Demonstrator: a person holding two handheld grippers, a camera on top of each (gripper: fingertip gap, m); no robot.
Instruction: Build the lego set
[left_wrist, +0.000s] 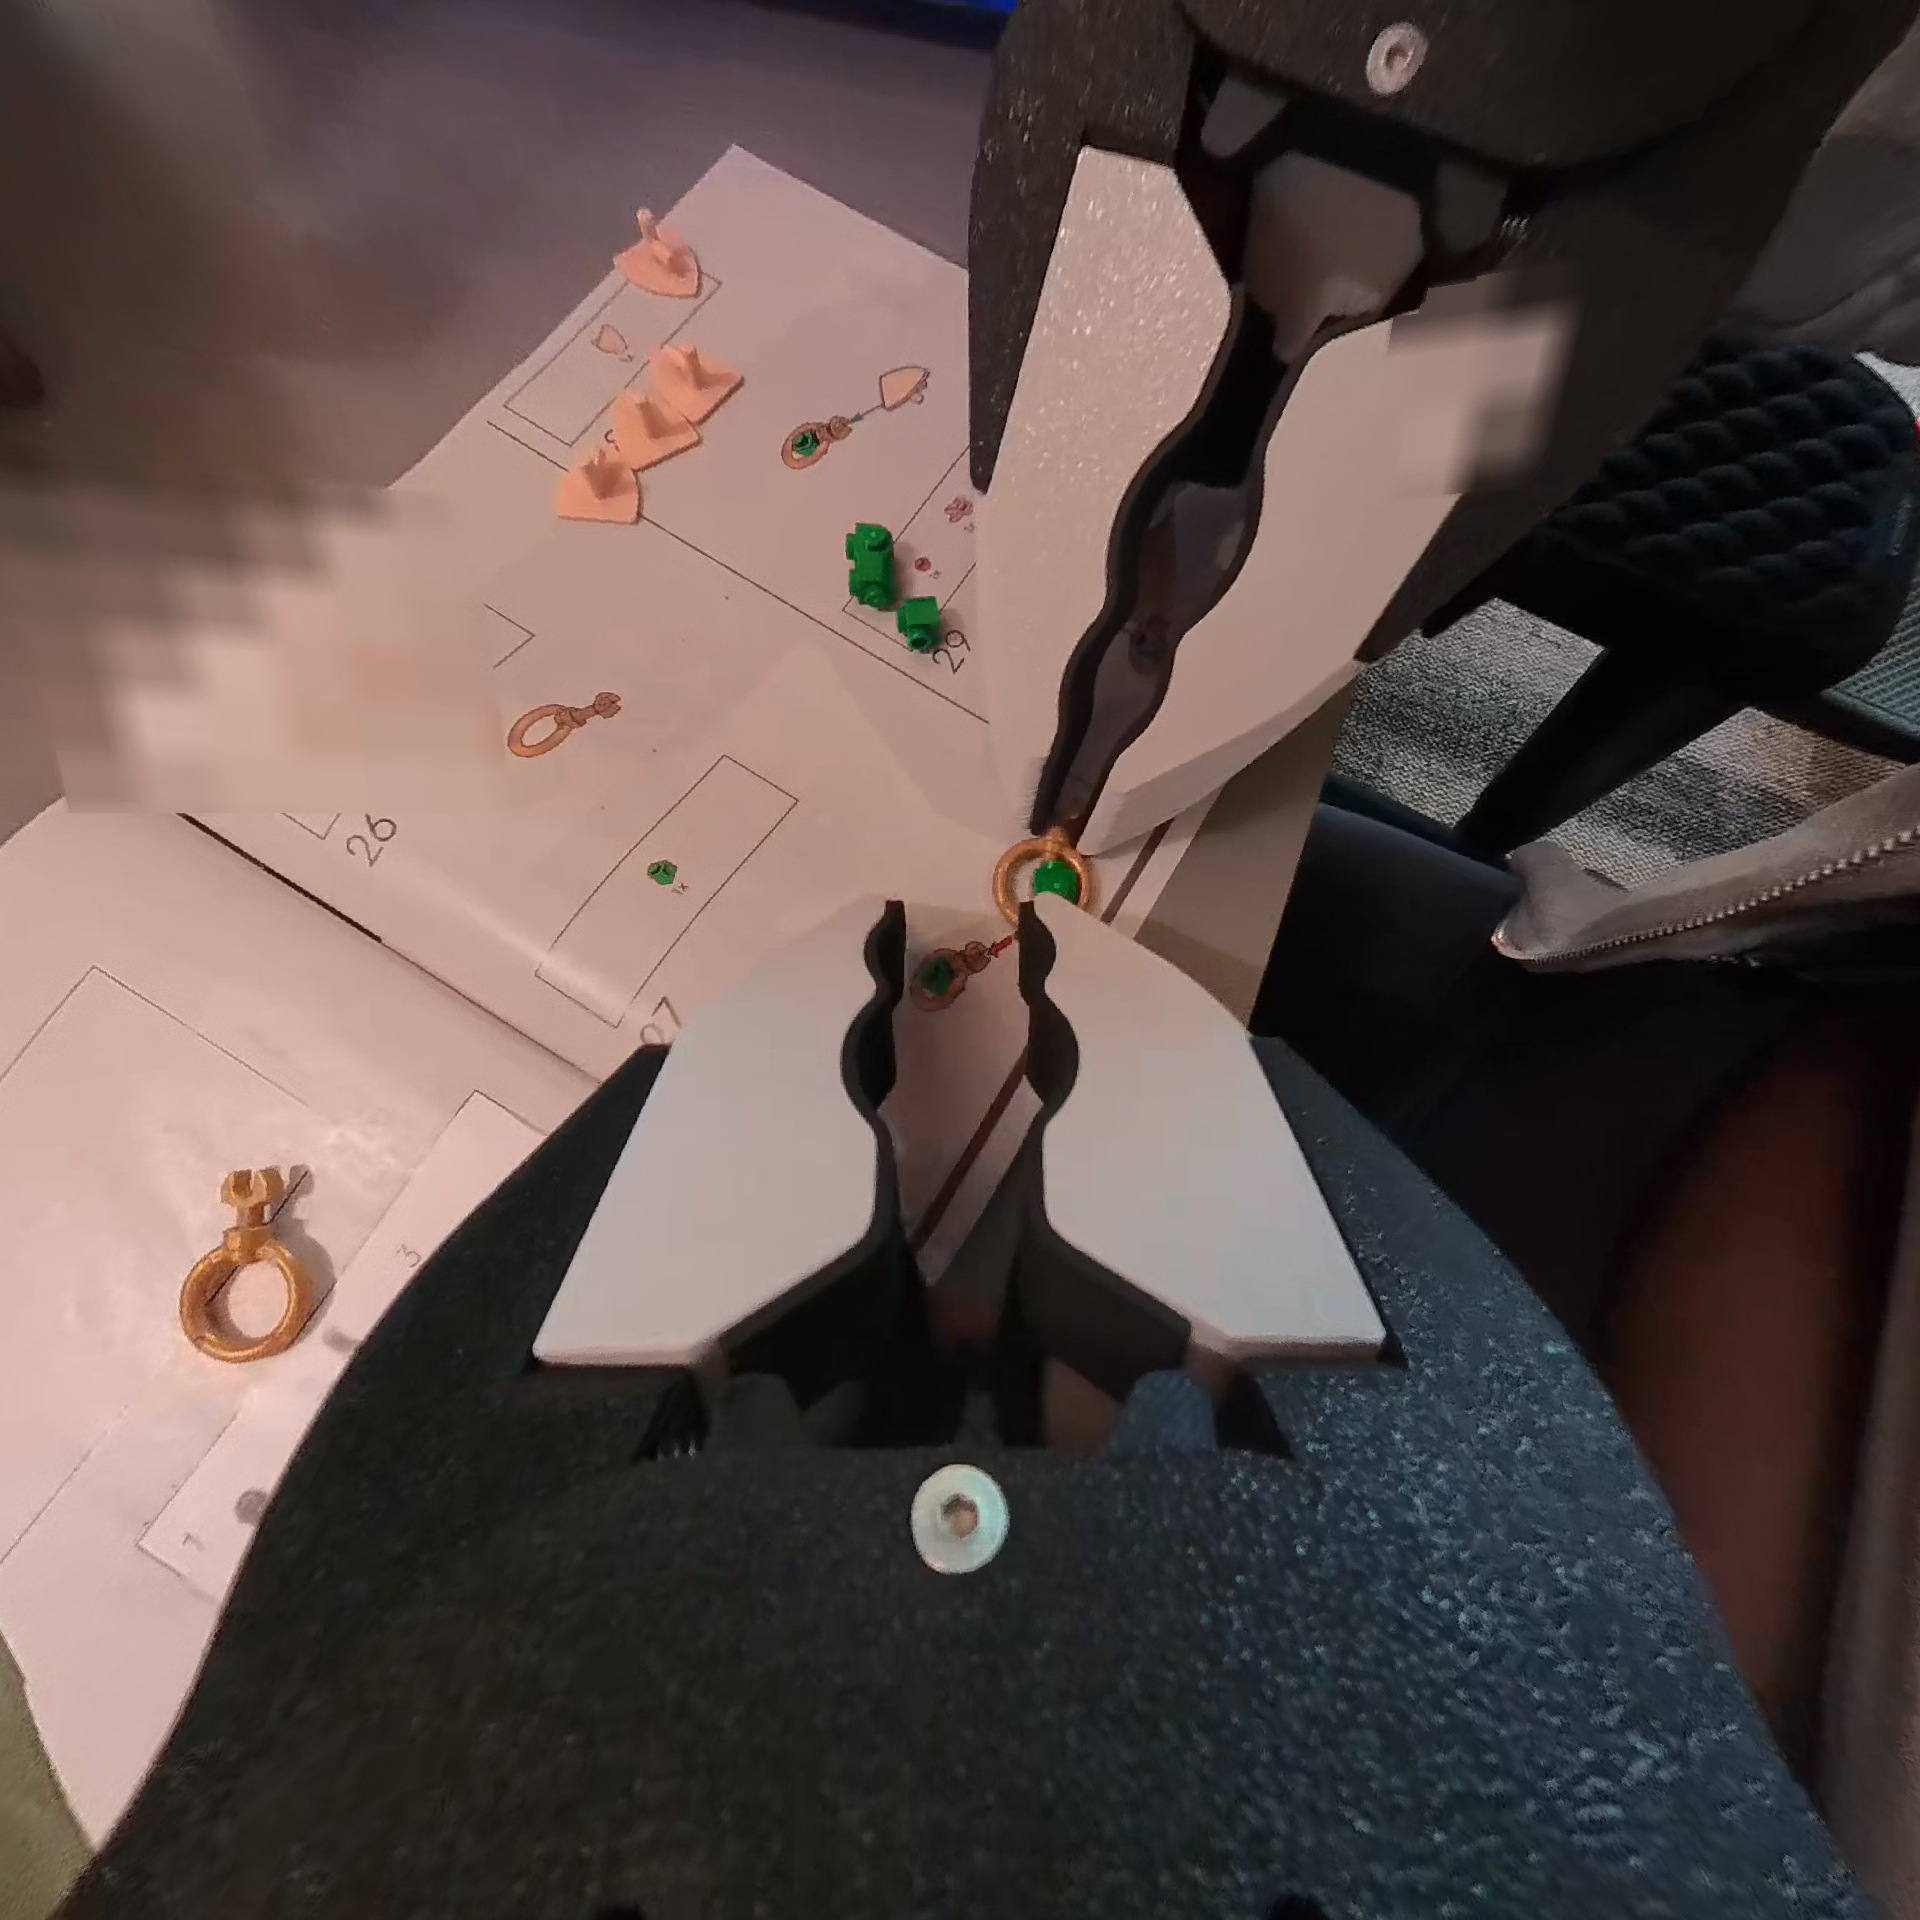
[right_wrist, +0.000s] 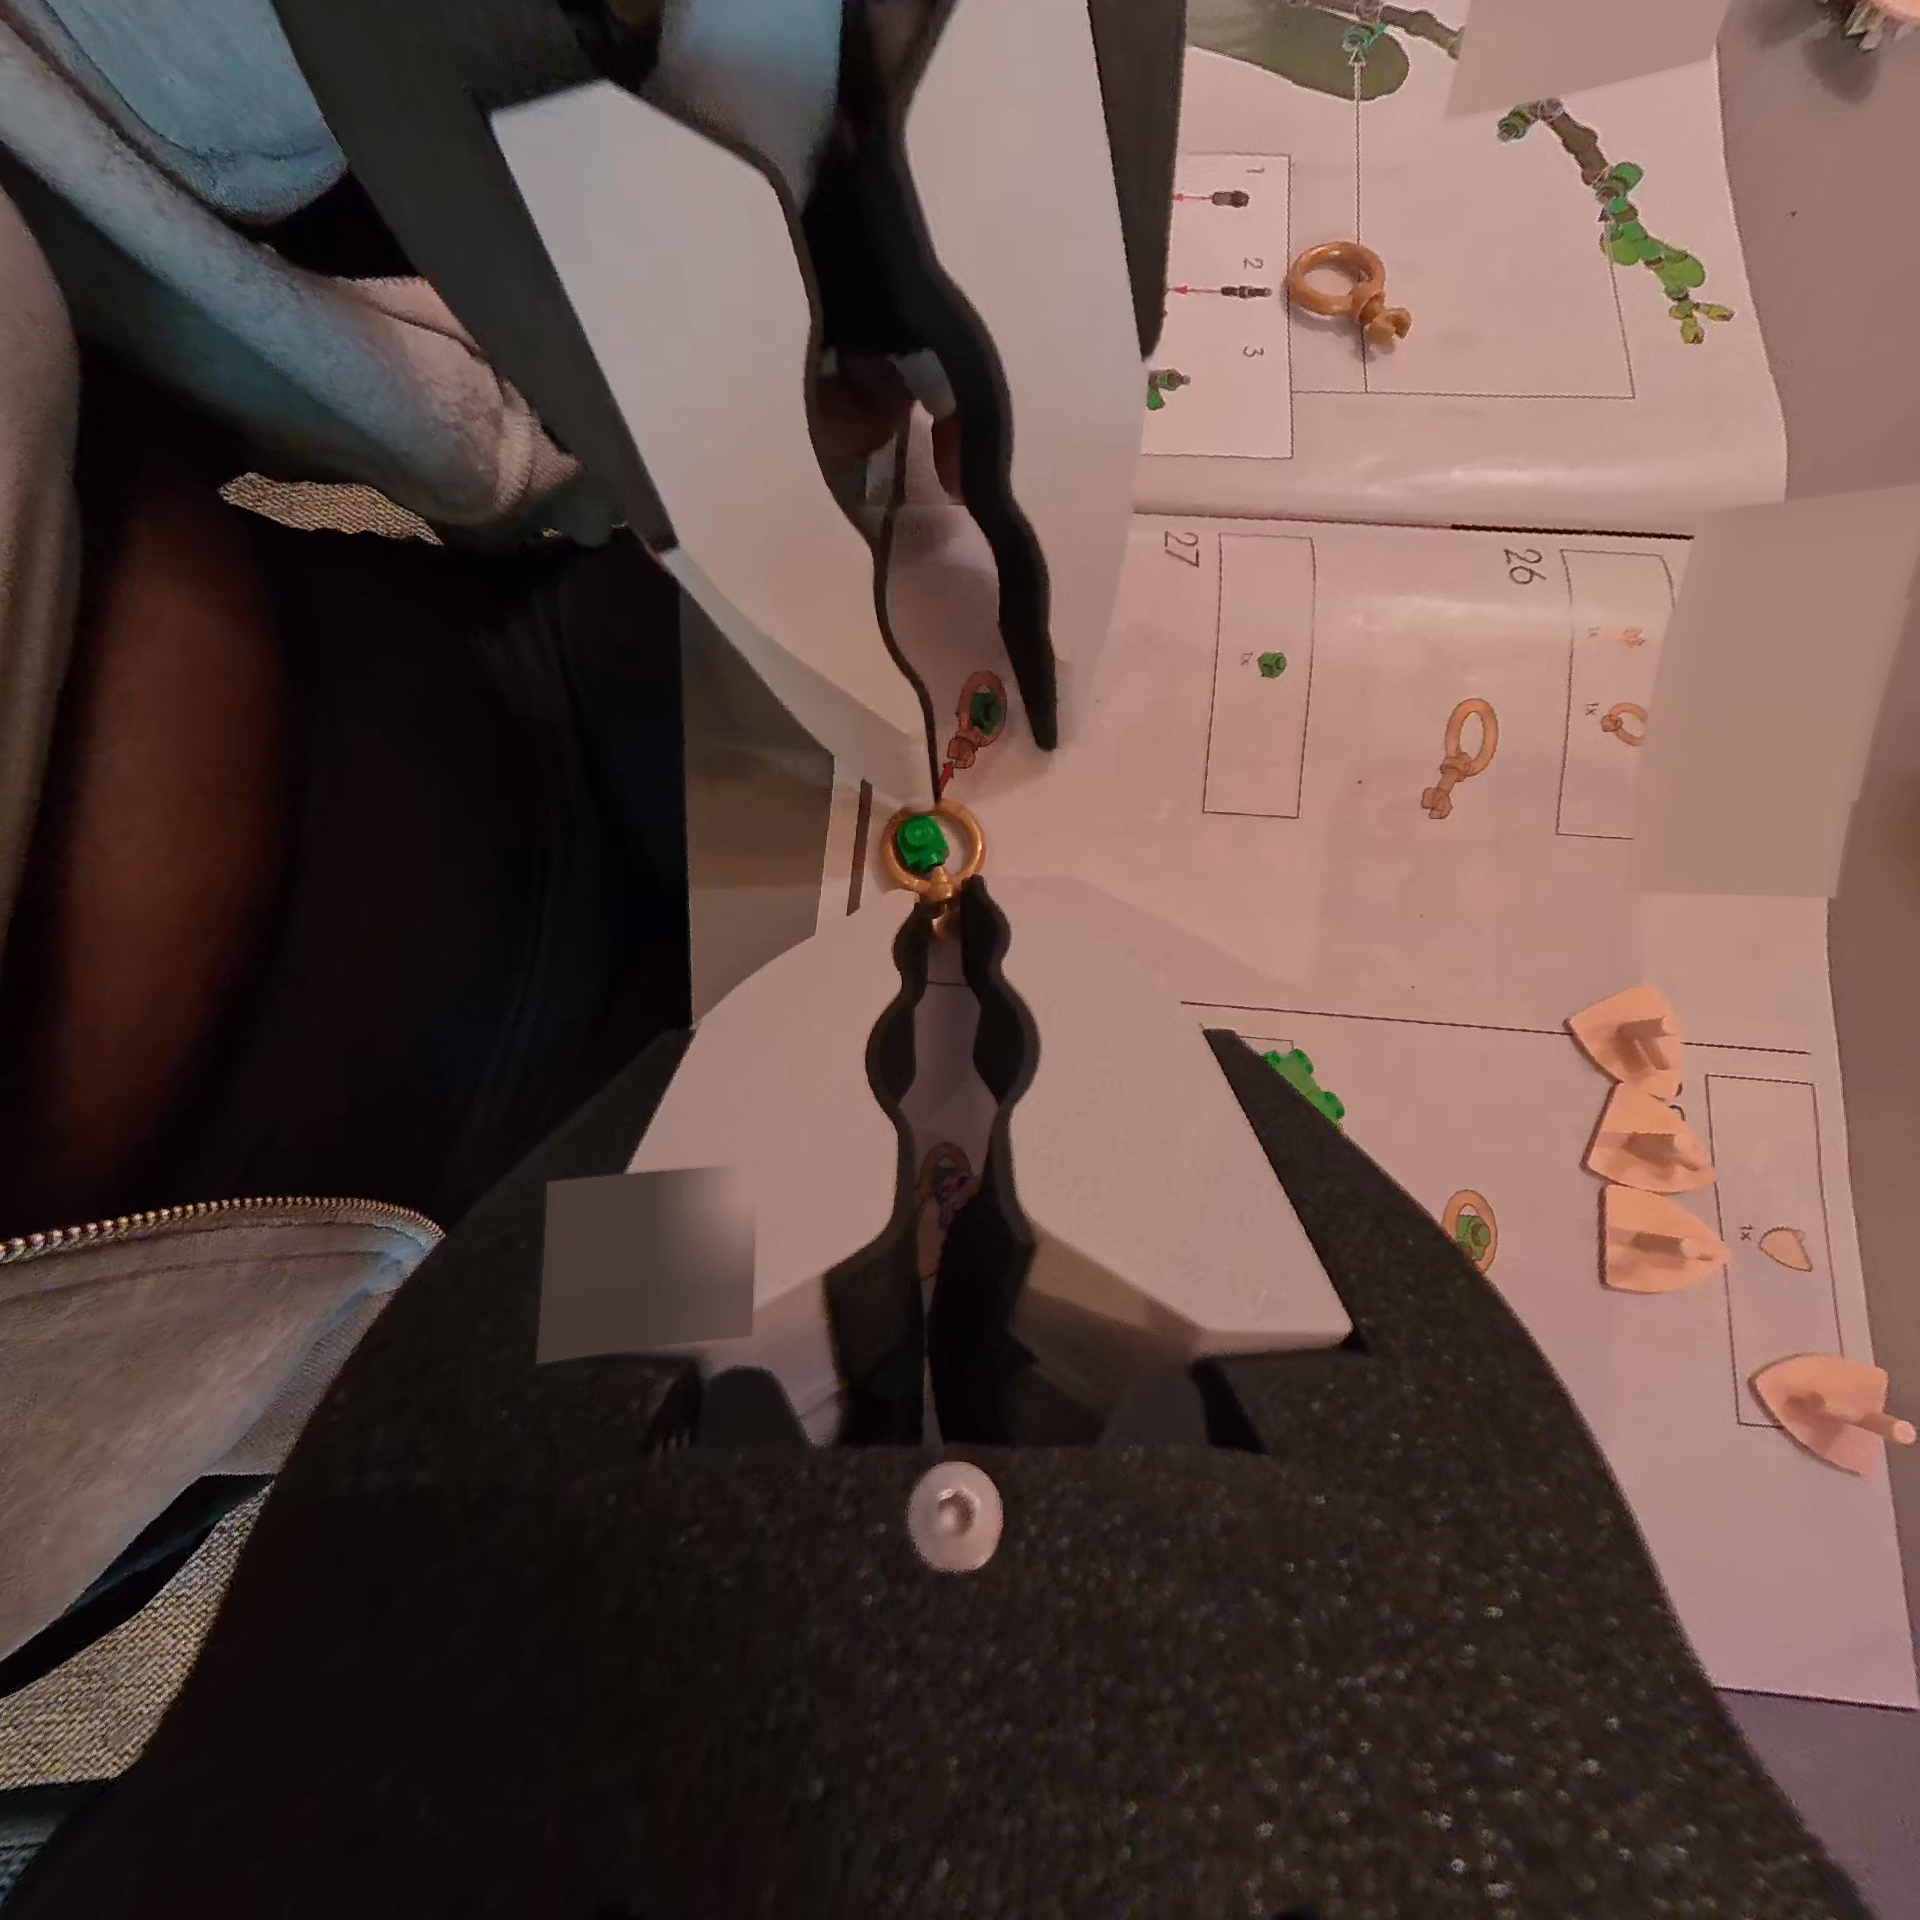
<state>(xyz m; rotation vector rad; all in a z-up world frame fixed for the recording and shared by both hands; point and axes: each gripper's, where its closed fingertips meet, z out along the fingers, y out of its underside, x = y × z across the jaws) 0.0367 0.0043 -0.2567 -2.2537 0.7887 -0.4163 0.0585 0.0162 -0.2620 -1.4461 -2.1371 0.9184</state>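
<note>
Our right gripper (right_wrist: 951, 920) is pinched tight on the small stem of a gold ring piece (right_wrist: 932, 849), holding it just above the open instruction booklet (right_wrist: 1382, 914), near the booklet's edge closest to the person. A green stud (right_wrist: 920, 840) already sits inside the ring. Our left gripper (left_wrist: 961, 914) faces it with its jaws apart and nothing between them, one fingertip (left_wrist: 1034, 920) right at the ring's rim — whether it touches, we cannot tell.

We judge that the green stud's seating step is essentially done and we are at the point of checking or releasing it. By the booklet's drawings, the next part looks to be a peach petal (left_wrist: 694, 379); several lie together on the far page, with spare green studs (left_wrist: 871, 564) between them and us. A second gold ring (left_wrist: 249, 1299) waits on the other page.

The next move calls for keeping the right grip steady while the left swings out to a petal — a flat, thin piece that will need a careful edge pinch by its peg.
</note>
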